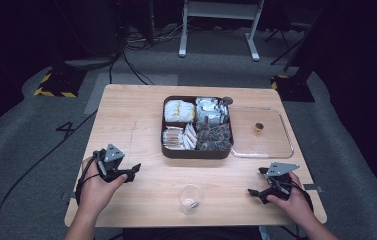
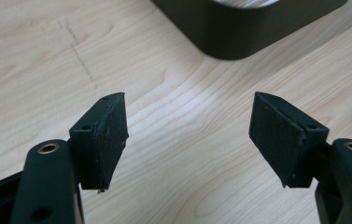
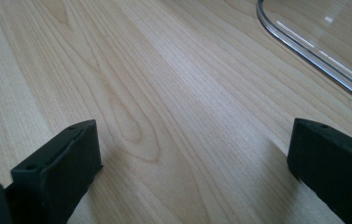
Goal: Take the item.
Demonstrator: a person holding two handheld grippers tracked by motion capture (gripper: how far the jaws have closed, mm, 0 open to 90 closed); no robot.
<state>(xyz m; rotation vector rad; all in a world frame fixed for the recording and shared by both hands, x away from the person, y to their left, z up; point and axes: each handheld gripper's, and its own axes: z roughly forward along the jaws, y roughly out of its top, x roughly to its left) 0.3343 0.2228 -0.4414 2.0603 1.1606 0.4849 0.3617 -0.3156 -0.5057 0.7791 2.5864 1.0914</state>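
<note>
My left gripper rests low over the wooden table at the front left, held in a hand; its jaws stand open with nothing between them. At the front right, my right gripper is also open and empty, close above the bare wood. A dark brown compartment box full of wrapped packets sits at the table's middle; its corner lies ahead of the left jaws. A clear cup with a small white thing in it stands between the two grippers near the front edge.
A clear plastic lid with a small brown knob lies flat to the right of the box; its rim runs ahead of the right jaws. Cables and a white stand's legs occupy the floor beyond.
</note>
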